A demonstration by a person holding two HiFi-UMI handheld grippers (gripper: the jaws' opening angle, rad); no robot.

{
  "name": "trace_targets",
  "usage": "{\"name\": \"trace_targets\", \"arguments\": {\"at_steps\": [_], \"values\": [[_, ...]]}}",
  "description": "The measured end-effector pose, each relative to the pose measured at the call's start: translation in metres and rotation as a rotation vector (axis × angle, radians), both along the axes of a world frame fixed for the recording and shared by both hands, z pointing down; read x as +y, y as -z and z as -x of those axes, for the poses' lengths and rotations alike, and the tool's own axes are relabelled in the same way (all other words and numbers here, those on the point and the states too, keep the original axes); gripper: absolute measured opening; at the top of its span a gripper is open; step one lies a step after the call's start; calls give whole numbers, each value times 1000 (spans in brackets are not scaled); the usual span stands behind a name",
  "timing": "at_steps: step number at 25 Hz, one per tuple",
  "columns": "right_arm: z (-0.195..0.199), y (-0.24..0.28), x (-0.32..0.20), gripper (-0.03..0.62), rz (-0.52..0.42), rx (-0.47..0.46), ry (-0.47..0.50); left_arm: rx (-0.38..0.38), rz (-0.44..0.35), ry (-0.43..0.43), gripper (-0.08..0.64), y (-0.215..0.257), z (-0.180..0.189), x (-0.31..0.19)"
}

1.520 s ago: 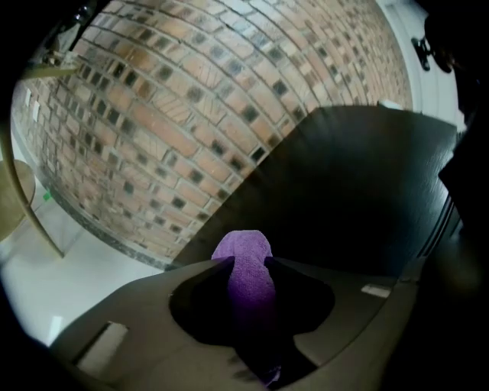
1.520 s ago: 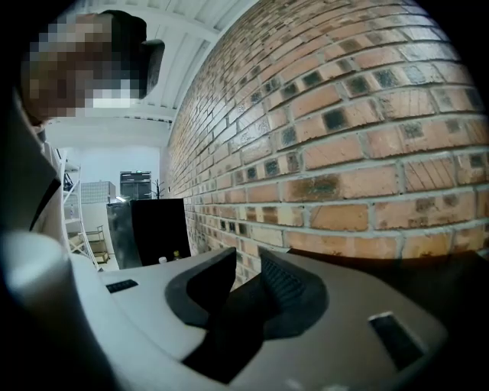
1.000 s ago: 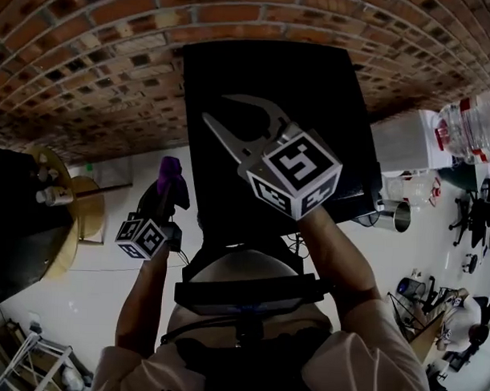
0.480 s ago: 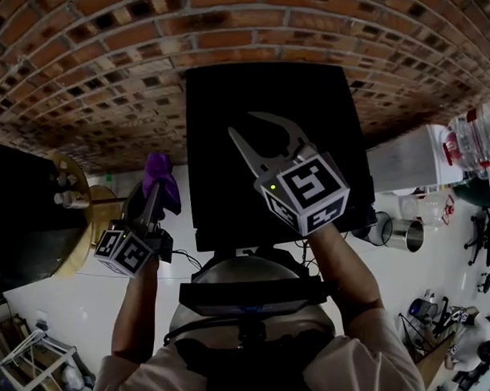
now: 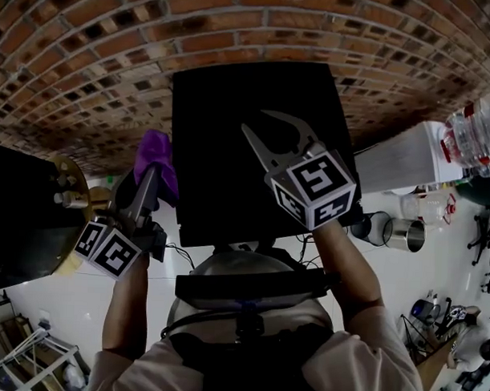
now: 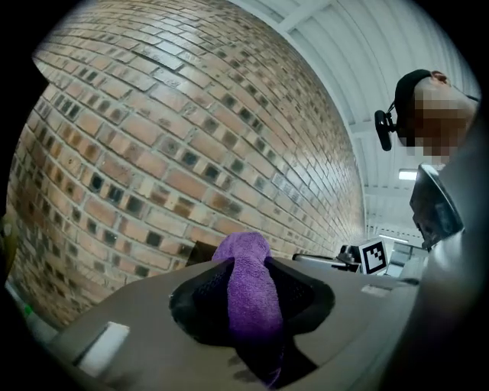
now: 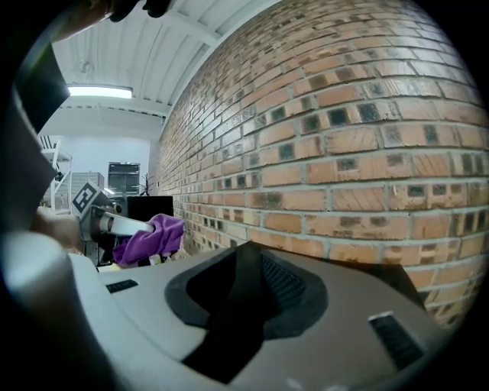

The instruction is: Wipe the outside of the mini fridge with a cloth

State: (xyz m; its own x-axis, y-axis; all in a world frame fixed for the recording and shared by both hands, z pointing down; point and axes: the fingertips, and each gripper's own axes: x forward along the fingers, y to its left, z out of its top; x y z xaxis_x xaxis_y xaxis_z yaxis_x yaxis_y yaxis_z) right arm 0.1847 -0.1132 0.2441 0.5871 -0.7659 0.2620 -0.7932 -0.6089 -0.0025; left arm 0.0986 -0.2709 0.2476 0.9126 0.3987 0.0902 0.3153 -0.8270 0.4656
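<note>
Purple terry cloth (image 6: pixel 252 305) fills the gap of the left gripper (image 6: pixel 243 263). The jaws are clamped on a bunched fold, and a rounded tuft pokes out past the tips. The left gripper view shows nothing beyond that tuft but the brick wall (image 6: pixel 153 153), so the cloth's leading face is not aimed at the appliance.

In the head view the cloth sits just beside the left edge of the black mini fridge (image 5: pixel 230 158), near its far corner. Whether it actually touches the side panel cannot be told from here. The right gripper (image 7: pixel 243 252) hangs over the fridge's right part, its jaws a little apart with nothing between them.

Over the last second the left gripper has climbed. It started low, by the fridge's near left corner, and now stands well up along that edge with the cloth carried along. The right gripper has drifted slightly to the right above the dark surface.

This reads as an upward pass along the left side, or a lift to reach the top panel. Either way the wiping seems under way rather than finished. The broad dark surface facing the head camera probably still needs the cloth brought across it.
</note>
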Motion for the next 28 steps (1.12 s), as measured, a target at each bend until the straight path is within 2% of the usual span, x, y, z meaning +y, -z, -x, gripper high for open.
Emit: {"name": "trace_targets", "arguments": {"at_steps": [8,13,20,28], "values": [[-9,-5,29,94,-14,-10,-27,19,-50,-120,106,25,-27,62],[-13,-4,47,94,-25,-10,-53,29,-122,-178,109,28,-41,97],[-14,-9,62,94,-31,-22,-67,0,-205,-220,115,13,-68,144],[-16,-16,70,94,-29,-38,-60,-69,-251,-211,126,-10,-82,161]]}}
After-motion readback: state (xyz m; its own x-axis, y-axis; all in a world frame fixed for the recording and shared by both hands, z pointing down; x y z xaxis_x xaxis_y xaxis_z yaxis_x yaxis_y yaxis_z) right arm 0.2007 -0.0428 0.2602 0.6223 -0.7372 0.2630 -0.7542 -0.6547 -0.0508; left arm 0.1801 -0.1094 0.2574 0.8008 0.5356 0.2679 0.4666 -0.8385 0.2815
